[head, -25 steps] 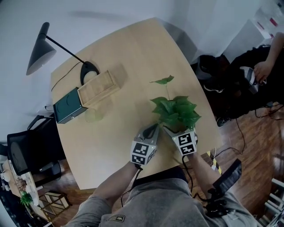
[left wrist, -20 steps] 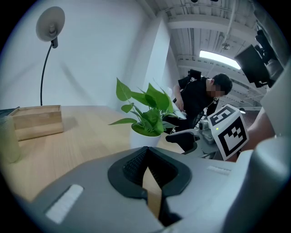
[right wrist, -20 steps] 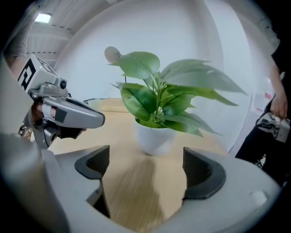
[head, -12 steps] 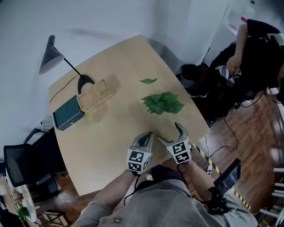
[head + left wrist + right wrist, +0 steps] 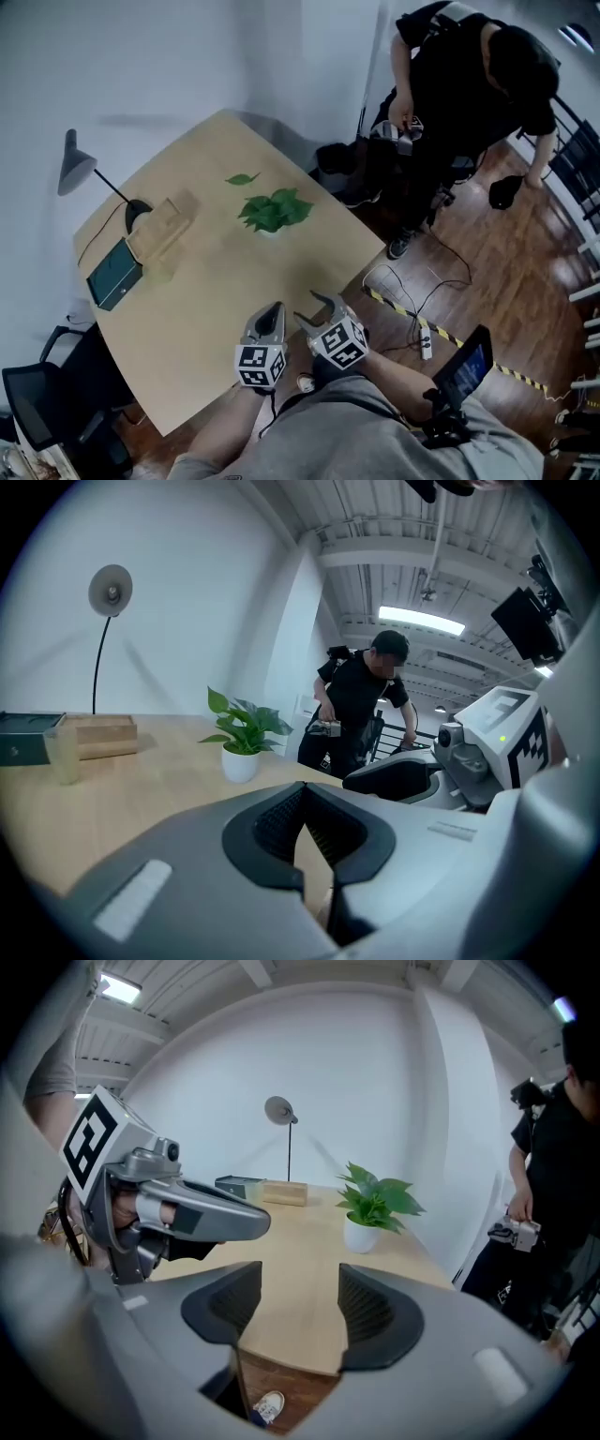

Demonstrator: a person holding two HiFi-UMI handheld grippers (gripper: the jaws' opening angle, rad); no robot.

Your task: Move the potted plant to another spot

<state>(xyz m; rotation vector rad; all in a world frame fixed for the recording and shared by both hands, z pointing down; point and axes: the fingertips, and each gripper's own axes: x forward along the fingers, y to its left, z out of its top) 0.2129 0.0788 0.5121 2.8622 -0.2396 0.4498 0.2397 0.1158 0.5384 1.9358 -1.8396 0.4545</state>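
Two grippers, both empty and held off the near table (image 5: 211,291) edge. Potted plant (image 5: 274,211) stands upright well beyond them, near the table's far right edge. Your left gripper (image 5: 272,309) is clenched on nothing. Your right gripper (image 5: 314,305) has just been closing, jaws half apart, nothing between them. Risk: pot sits close to the edge beside the standing person (image 5: 469,84); a knock there, or you re-grasping by the leaves, could tip it off

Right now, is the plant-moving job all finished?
It looks about done. The potted plant stands by itself on the table, well away from both grippers. Nothing is in hand: the left gripper is shut and empty, and the right gripper has just been closing its jaws on nothing. Probably nothing is left.
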